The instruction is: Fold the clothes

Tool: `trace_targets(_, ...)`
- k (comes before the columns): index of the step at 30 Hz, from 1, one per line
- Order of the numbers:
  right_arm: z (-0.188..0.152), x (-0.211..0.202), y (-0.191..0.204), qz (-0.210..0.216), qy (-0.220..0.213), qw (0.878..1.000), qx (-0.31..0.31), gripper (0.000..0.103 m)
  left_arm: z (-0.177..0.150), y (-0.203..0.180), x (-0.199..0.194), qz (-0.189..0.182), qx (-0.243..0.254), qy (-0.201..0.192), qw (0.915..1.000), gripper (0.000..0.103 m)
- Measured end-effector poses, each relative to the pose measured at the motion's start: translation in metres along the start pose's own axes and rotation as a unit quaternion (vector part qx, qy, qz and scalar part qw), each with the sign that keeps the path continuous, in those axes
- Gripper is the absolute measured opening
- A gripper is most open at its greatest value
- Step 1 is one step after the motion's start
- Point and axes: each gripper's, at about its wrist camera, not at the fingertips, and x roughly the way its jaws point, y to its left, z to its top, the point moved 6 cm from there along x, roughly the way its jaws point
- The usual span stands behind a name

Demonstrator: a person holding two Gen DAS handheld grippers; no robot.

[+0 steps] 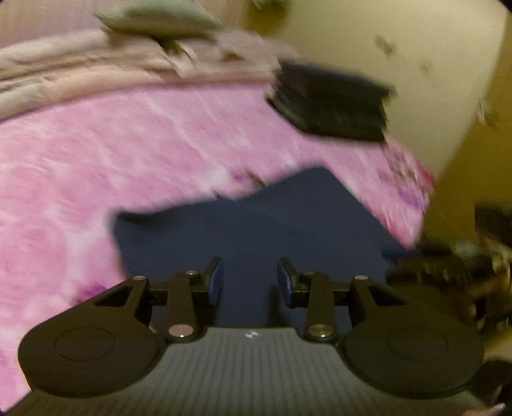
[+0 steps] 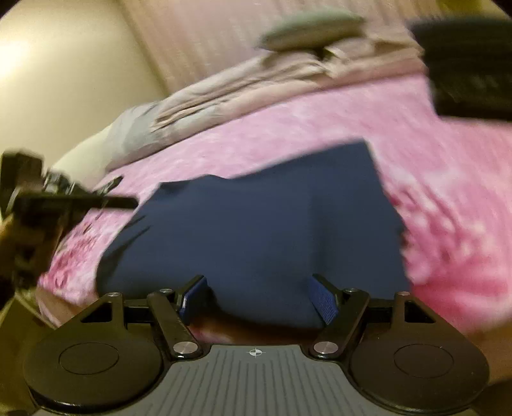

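A: Starting at the left, what is there?

B: In the right wrist view the left gripper [image 2: 105, 195] pokes in from the left edge, blurred, over the pink bedspread [image 2: 320, 128]. In its own view its jaws stand a little apart, nothing between them.

A: And the clothing?

B: A dark blue garment [image 2: 256, 230] lies flat on the bedspread, in the middle, its near edge at the edge of the bed. It looks already folded into a rough rectangle.

A: The other claw?

B: The right gripper [image 2: 257, 299] hangs just over the near edge of the garment, jaws wide apart, clamped on nothing.

A: Further back and right?

B: Crumpled beige bedding [image 2: 256, 83] with a grey-green pillow [image 2: 310, 28] on it, and at far right a black folded stack [image 2: 470, 70] on the bedspread.
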Motion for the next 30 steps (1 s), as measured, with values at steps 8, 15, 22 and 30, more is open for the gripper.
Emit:
trace_targets(8, 0.021, -0.035, -0.034, -0.018, -0.044, 0.999, -0.004, 0.073, 0.011, -0.02, 0.015, 0.008, -0.007, 0.001, 0.9999, 0.034)
trace_targets(15, 0.064, -0.001, -0.056, -0.003, -0.044, 0.999, -0.031, 0.073, 0.005, -0.044, 0.047, 0.012, 0.042, 0.03, 0.9986, 0.041)
trace_targets(22, 0.087, 0.055, -0.049, -0.023, -0.004, 0.987, -0.159, 0.073, 0.023, -0.037, 0.047, 0.001, 0.011, 0.016, 0.9998, 0.041)
trace_targets(30, 0.118, 0.096, -0.092, -0.116, 0.005, 0.983, -0.145, 0.073, 0.04, -0.024, 0.064, 0.005, 0.004, 0.021, 0.9997, 0.04)
